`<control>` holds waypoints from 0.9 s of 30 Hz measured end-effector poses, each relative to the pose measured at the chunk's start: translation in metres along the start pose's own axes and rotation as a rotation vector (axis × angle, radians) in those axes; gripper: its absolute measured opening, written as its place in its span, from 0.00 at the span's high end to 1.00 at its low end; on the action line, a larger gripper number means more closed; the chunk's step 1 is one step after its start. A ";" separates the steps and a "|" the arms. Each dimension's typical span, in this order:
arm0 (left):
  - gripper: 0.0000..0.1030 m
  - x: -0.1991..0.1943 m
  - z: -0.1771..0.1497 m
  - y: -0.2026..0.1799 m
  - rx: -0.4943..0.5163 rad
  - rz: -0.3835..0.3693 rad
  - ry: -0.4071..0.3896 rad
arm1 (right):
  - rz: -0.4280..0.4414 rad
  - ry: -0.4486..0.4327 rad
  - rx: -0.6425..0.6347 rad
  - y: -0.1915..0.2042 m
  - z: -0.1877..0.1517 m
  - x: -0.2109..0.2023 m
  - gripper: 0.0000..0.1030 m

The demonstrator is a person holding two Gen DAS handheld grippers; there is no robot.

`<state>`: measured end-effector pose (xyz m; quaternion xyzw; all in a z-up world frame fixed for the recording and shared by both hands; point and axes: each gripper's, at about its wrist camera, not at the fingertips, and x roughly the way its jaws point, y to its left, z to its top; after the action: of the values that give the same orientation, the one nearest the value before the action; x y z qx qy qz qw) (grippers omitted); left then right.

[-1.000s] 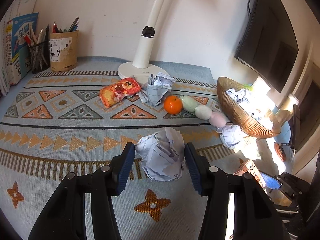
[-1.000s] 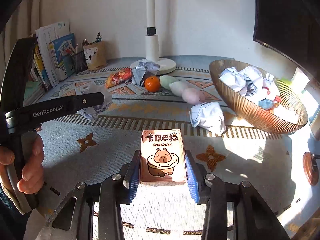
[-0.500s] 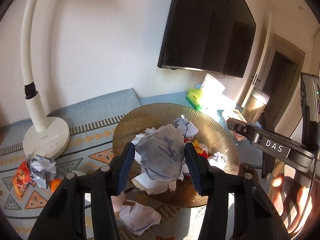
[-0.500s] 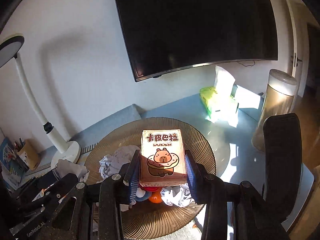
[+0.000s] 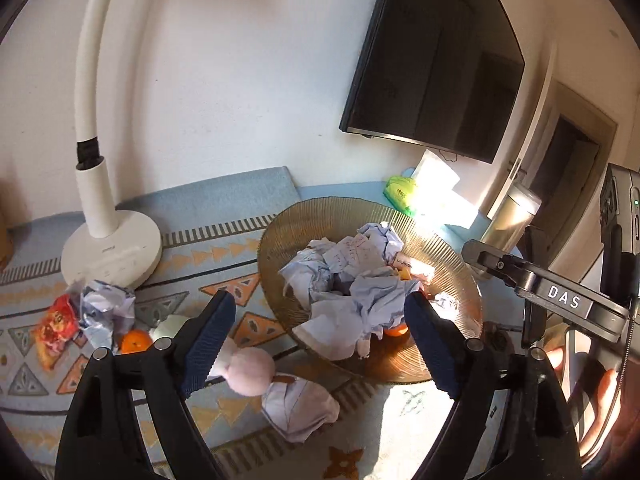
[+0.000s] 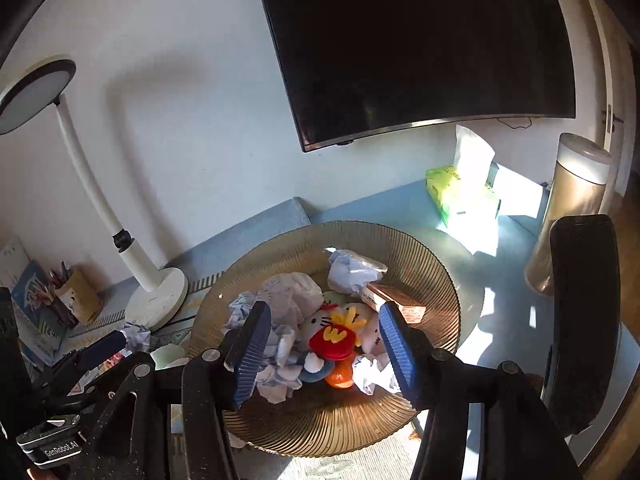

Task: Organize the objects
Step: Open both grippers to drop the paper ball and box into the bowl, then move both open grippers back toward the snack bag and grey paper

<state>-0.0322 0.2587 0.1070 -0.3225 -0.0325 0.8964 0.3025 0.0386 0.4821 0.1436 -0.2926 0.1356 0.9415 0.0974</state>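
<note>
White wall, a dark wall-mounted screen (image 5: 436, 68), and a blue patterned table mat (image 5: 224, 248) under it all. That is the left wrist view.

Here the left gripper (image 5: 316, 336) hangs over the near rim of the ribbed amber bowl (image 5: 280, 240), its blue pads spread wide, gripping nothing. Crumpled paper balls (image 5: 352, 280) fill the bowl, with a card box (image 5: 412, 268) lying among them at the far side.

Only this view shows the mat clutter: a pink soft ball (image 5: 252, 372) just beside the left pad, a loose paper wad (image 5: 300, 406) in front of the bowl, an orange (image 5: 136, 340), a red snack packet (image 5: 56, 324), another paper wad (image 5: 106, 308) by the white lamp base (image 5: 112, 244). At right, the other tool's arm reads "DAS" (image 5: 564, 302).

Now the right wrist view, looking down into the bowl (image 6: 432, 276). The right gripper (image 6: 324, 352) is also spread wide, with nothing between its pads, above the contents.

This angle reveals what the paper hid: a white plush toy (image 6: 340, 328) with a red-and-yellow piece, an orange (image 6: 340, 378) beneath it, and the card box (image 6: 396, 306) resting against the far-right inner wall, its print too small to read.

Also seen only here: the lamp's round head (image 6: 32, 92), a pen holder (image 6: 82, 296) with books at far left, a green tissue pack (image 6: 460, 196) and a gold cylinder (image 6: 568, 212) at right. The left tool at the lower left reads "GenRobot.AI" (image 6: 60, 450).
</note>
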 end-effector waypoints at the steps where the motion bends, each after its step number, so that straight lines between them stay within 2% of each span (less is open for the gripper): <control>1: 0.15 -0.016 -0.006 0.010 -0.016 0.027 -0.019 | 0.027 -0.012 -0.020 0.012 -0.004 -0.009 0.37; 3: 0.11 -0.048 -0.020 0.031 -0.047 0.108 -0.059 | 0.087 -0.024 -0.068 0.037 -0.016 -0.023 0.37; 4: 0.03 -0.065 -0.028 0.042 -0.062 0.153 -0.084 | 0.120 -0.027 -0.094 0.050 -0.025 -0.029 0.36; 5: 0.01 -0.080 -0.038 0.053 -0.076 0.203 -0.108 | 0.150 -0.028 -0.115 0.062 -0.035 -0.033 0.35; 7: 0.01 -0.100 -0.059 0.075 -0.107 0.314 -0.123 | 0.203 -0.018 -0.154 0.086 -0.060 -0.033 0.31; 9: 0.01 -0.105 -0.079 0.102 -0.138 0.409 -0.078 | 0.183 -0.024 -0.190 0.107 -0.088 -0.023 0.27; 11: 0.01 -0.106 -0.101 0.126 -0.175 0.453 -0.043 | 0.116 -0.034 -0.232 0.123 -0.113 -0.008 0.26; 13: 0.01 -0.104 -0.117 0.143 -0.203 0.493 -0.023 | 0.128 0.027 -0.226 0.129 -0.128 0.013 0.26; 16: 0.01 -0.105 -0.131 0.153 -0.202 0.502 -0.032 | 0.164 0.078 -0.190 0.128 -0.138 0.032 0.26; 18: 0.01 -0.103 -0.134 0.157 -0.219 0.483 -0.017 | 0.144 0.082 -0.208 0.131 -0.139 0.036 0.26; 20: 0.01 -0.101 -0.134 0.160 -0.241 0.489 -0.006 | 0.148 0.104 -0.207 0.131 -0.140 0.042 0.17; 23: 0.01 -0.101 -0.136 0.165 -0.279 0.462 -0.006 | 0.100 0.158 -0.217 0.134 -0.142 0.053 0.16; 27: 0.01 -0.102 -0.138 0.173 -0.334 0.451 -0.006 | 0.073 0.176 -0.243 0.138 -0.145 0.056 0.16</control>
<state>0.0225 0.0415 0.0110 -0.3645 -0.1078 0.9242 0.0378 0.0329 0.3122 0.0238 -0.3784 0.0391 0.9247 0.0147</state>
